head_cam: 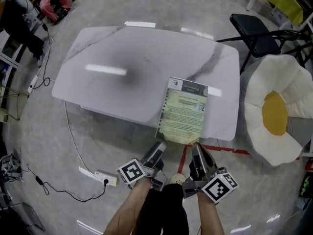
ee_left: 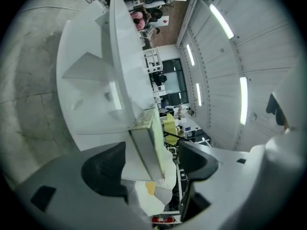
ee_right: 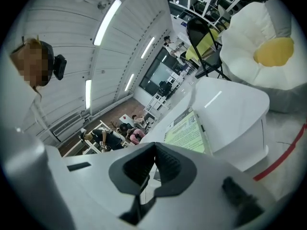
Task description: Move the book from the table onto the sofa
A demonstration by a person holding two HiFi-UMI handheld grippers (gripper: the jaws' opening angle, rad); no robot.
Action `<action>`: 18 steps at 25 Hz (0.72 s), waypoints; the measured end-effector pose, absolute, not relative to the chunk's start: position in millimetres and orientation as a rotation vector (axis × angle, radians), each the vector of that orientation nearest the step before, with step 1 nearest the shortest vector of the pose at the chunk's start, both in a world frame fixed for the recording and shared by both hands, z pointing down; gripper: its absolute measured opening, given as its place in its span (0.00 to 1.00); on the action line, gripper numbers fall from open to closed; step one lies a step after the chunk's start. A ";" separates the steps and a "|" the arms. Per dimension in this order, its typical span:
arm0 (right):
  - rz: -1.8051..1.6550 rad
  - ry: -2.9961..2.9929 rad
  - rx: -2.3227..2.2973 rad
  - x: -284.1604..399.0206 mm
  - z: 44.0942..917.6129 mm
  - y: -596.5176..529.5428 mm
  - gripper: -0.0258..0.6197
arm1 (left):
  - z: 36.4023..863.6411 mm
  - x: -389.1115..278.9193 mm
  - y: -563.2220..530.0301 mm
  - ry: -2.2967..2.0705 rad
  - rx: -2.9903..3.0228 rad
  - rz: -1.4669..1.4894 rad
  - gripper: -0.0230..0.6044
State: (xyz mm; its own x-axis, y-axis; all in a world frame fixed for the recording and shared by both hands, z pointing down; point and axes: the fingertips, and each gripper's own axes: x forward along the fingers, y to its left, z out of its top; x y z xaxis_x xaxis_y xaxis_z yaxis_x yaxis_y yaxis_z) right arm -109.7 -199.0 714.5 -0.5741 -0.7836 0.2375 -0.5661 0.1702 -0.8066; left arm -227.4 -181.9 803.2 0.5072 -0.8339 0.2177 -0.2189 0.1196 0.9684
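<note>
The book [head_cam: 185, 111], with a yellow-green printed cover, lies flat at the near right edge of the white marble table [head_cam: 122, 58] and overhangs it slightly. The sofa [head_cam: 274, 114] is a white, egg-shaped cushion seat with a yellow centre, on the floor right of the table. My left gripper [head_cam: 159, 148] is just below the book's near left corner and is open. In the left gripper view the book's edge [ee_left: 146, 143] shows in the gap of the left gripper [ee_left: 151, 155], untouched by the pads. My right gripper [head_cam: 197, 151] sits under the near right corner, shut and empty. The right gripper view has the right gripper [ee_right: 153, 150] below the book [ee_right: 189, 131] and the sofa [ee_right: 264, 51].
A black folding chair [head_cam: 254, 31] stands behind the sofa. A white power strip [head_cam: 105, 177] and cables lie on the floor at the near left. A red tape line [head_cam: 220, 150] runs along the floor under the table's near right corner. People crouch at the far left [head_cam: 54, 1].
</note>
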 end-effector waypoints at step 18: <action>-1.330 2.202 -1.306 -92.9 758.6 -214.7 0.06 | 826.9 -206.0 -228.3 -0.879 1.387 -0.817 0.47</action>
State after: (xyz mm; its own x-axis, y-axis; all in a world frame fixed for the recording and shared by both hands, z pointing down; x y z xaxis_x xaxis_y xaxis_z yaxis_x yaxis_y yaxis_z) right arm -92.9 -214.7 758.6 -0.5638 -0.7969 0.2170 -0.5628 0.1784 -0.8071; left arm -206.0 -228.3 826.9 0.4606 -0.8868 0.0382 -0.0268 0.0291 0.9992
